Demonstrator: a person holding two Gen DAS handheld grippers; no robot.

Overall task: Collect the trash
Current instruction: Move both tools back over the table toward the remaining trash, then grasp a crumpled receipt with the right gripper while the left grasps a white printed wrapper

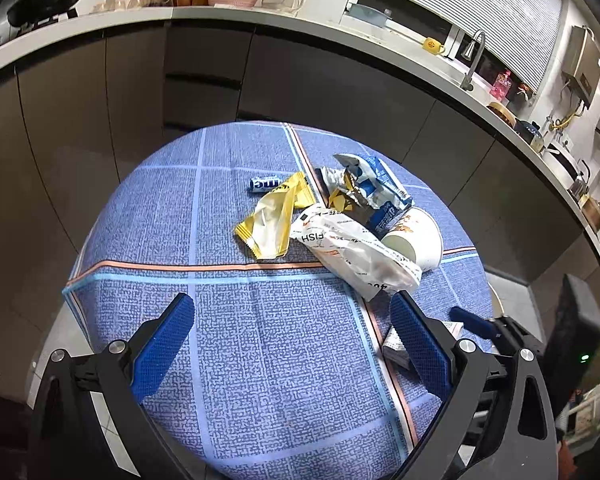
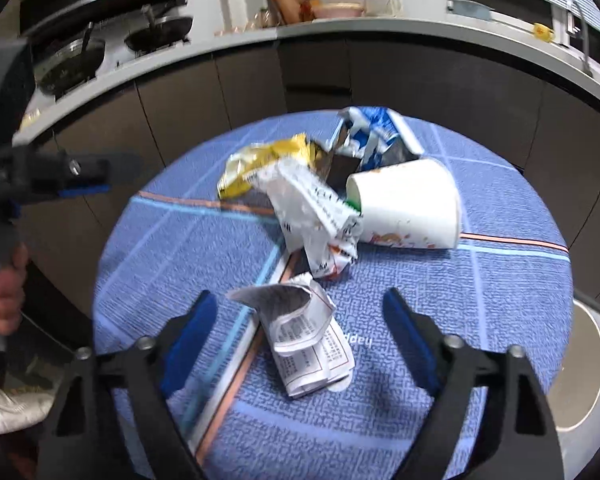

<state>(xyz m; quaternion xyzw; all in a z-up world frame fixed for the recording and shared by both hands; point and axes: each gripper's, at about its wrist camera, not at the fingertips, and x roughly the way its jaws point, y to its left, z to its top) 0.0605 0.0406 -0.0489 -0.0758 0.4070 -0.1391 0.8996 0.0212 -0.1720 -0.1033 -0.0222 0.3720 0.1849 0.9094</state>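
Note:
Trash lies on a round table with a blue checked cloth (image 1: 260, 340) (image 2: 500, 300). A yellow wrapper (image 1: 270, 216) (image 2: 260, 160), a white "FISH" wrapper (image 1: 352, 252) (image 2: 320, 216), a blue-and-white bag (image 1: 376, 188) (image 2: 374, 136) and a tipped white paper cup (image 1: 418, 240) (image 2: 408, 208) form a pile. A small blue tube (image 1: 265, 183) lies behind it. A crumpled printed paper (image 2: 306, 338) (image 1: 394, 346) lies between the open jaws of my right gripper (image 2: 300, 316). My left gripper (image 1: 292, 316) is open and empty above bare cloth, short of the pile.
A dark kitchen counter (image 1: 260, 16) curves behind the table with pans, jars, a sink and a faucet (image 1: 474, 60). The left gripper and the hand holding it show at the left of the right wrist view (image 2: 40, 176). A round pale object (image 2: 580, 368) stands beside the table at right.

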